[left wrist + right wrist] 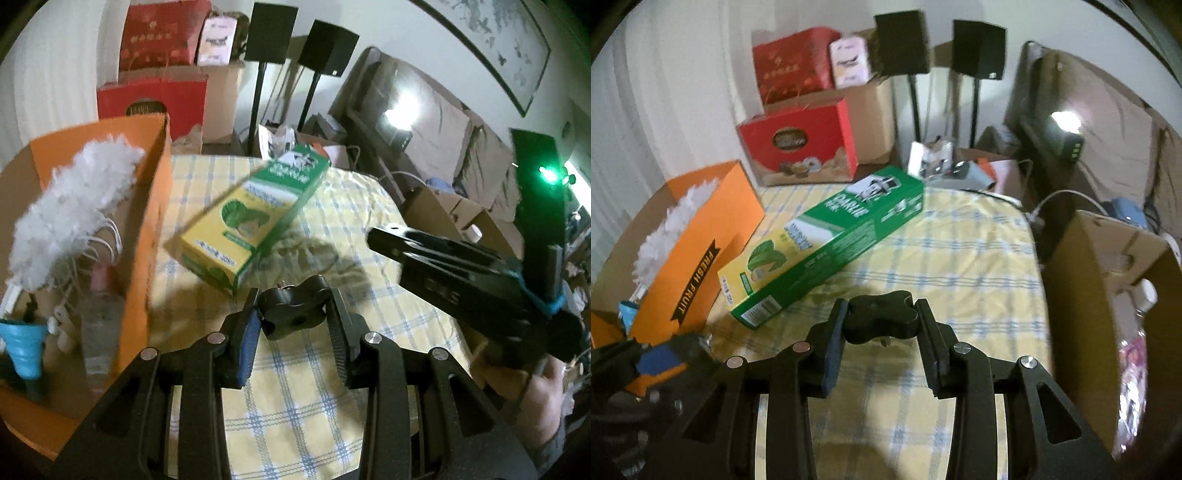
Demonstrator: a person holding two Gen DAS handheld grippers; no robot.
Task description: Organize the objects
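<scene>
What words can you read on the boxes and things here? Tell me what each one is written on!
"FRESH FRUIT": black ribbon banner on the orange box.
Long green and yellow box: big white letters, small print and barcode are too blurred to read.
Red boxes behind the table: gold label and writing too blurred to read.
Pink package: too small to read.

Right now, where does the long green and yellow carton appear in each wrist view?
Left wrist: green and yellow carton, centre, just right of the orange box.
Right wrist: carton, left of centre, running diagonally.
Shared landmark: the orange box with the white duster.
</scene>
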